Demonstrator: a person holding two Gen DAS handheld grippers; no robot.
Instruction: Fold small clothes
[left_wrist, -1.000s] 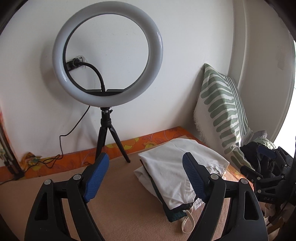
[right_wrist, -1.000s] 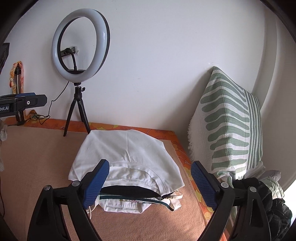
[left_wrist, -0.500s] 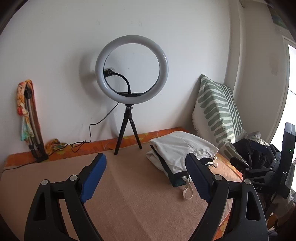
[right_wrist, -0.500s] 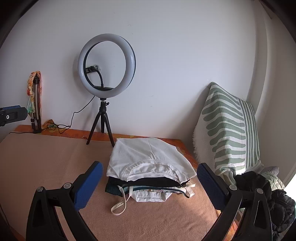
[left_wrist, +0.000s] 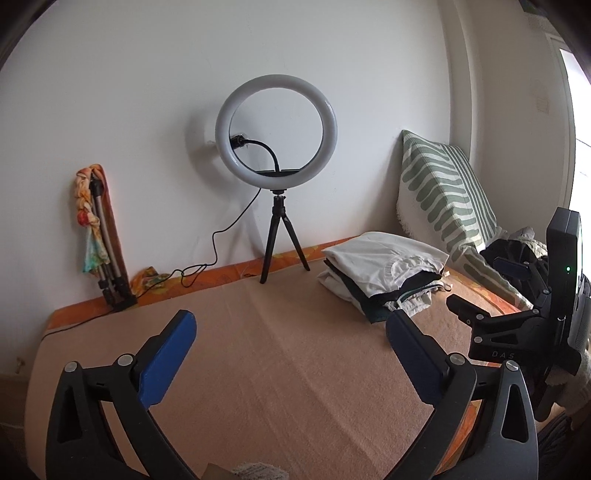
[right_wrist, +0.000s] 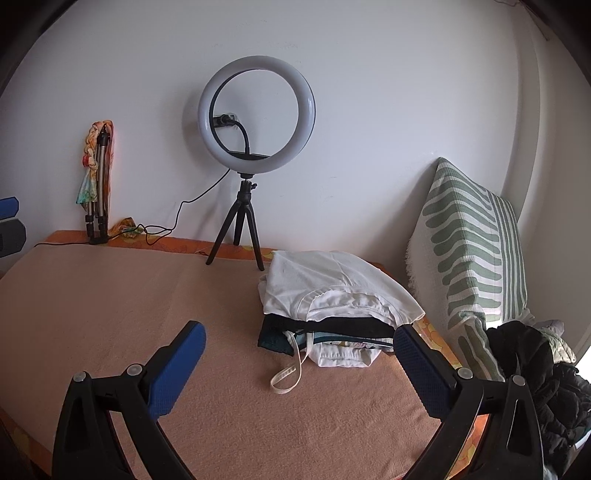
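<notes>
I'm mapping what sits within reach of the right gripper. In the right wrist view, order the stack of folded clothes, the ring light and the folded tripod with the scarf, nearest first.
From the right gripper, jaws open and empty:
1. Stack of folded clothes, just ahead, slightly right.
2. Ring light, behind the stack, by the wall.
3. Folded tripod with the scarf, far left against the wall.

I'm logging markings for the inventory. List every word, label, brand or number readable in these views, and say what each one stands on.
"DAS": pale letters on the black body of the right claw, seen in the left wrist view at.
Nothing else is readable: the folded clothes stack, ring light and striped pillow show no text.
</notes>
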